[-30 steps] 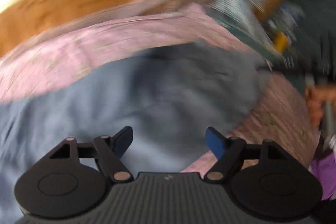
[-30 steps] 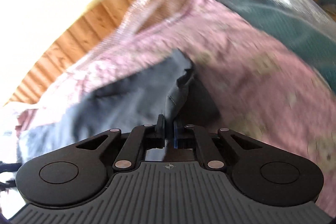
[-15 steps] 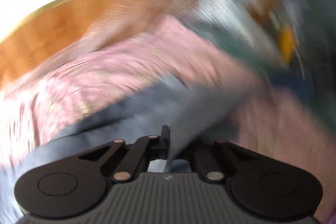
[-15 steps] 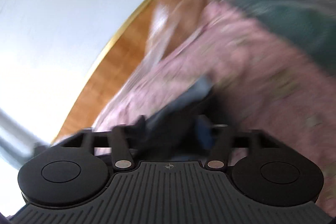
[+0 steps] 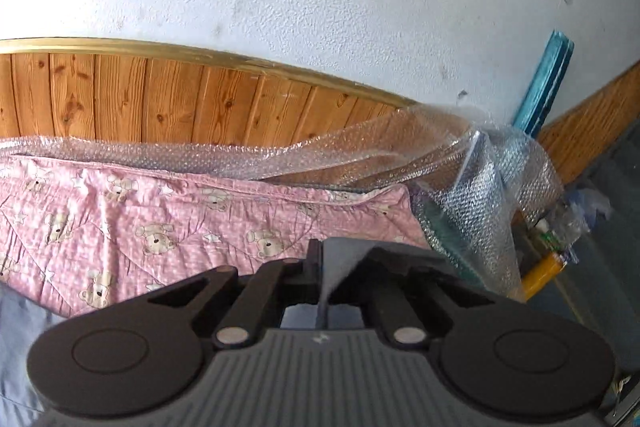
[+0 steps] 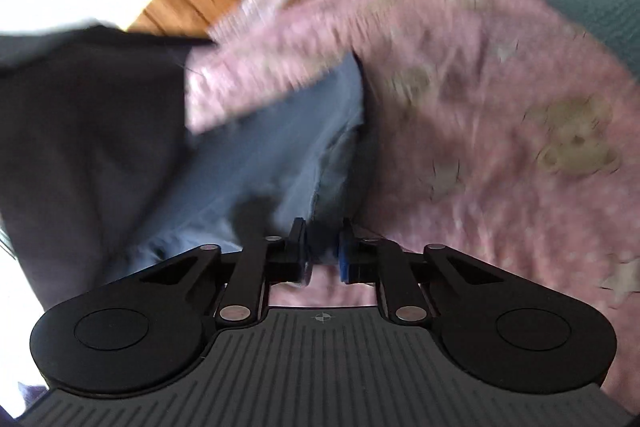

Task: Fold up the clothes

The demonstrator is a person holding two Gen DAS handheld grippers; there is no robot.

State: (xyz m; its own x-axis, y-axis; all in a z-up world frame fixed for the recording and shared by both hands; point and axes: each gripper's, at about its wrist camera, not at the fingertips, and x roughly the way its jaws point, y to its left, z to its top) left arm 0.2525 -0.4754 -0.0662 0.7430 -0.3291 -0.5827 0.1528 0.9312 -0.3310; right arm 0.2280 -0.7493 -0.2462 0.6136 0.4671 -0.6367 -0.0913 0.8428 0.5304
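Observation:
A grey-blue garment (image 5: 340, 259) is pinched in my left gripper (image 5: 322, 279), which is shut on a fold of it and held up above the pink bear-print quilt (image 5: 160, 227). More of the garment shows at the lower left (image 5: 20, 347). In the blurred right wrist view the garment (image 6: 260, 163) lies on the quilt (image 6: 500, 107), and a lifted dark part of it (image 6: 80, 131) hangs at the left. My right gripper (image 6: 323, 259) has its jaws a little apart, with cloth lying just ahead of them.
A wood-panelled wall (image 5: 160, 99) with white plaster above stands behind the bed. Bubble wrap (image 5: 460, 187) covers a green thing at the quilt's right end. A teal board (image 5: 544, 83) leans in the corner, and a yellow handle (image 5: 544, 271) is at the right.
My left gripper shut on the garment and lifted it, tilting up toward the wall. My right gripper, shut on the cloth's corner a second ago, has opened a little.

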